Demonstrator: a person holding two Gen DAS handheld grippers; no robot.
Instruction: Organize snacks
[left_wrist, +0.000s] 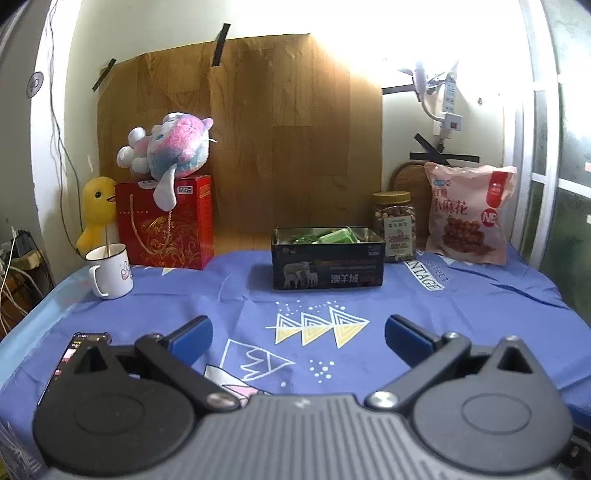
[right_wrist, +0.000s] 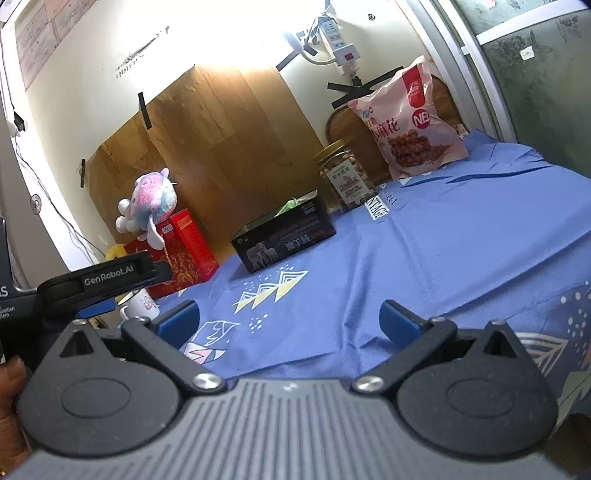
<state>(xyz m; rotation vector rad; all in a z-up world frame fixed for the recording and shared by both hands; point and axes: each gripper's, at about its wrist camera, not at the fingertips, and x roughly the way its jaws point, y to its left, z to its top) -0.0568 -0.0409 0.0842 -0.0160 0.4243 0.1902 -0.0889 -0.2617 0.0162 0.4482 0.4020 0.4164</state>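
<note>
Left wrist: one tin (left_wrist: 328, 267), one jar (left_wrist: 394, 226), one bag (left_wrist: 468, 214); both grippers' fingers (left_wrist: 194, 330) apart, empty.

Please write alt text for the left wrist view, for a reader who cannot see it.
An open left gripper hovers over a blue tablecloth, holding nothing. Behind it stand an open dark tin with green packets, a snack jar and a pink snack bag; a mug and red box stand left.

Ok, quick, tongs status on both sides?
Left tongs: open, holding nothing.
Right tongs: open, holding nothing.
</note>
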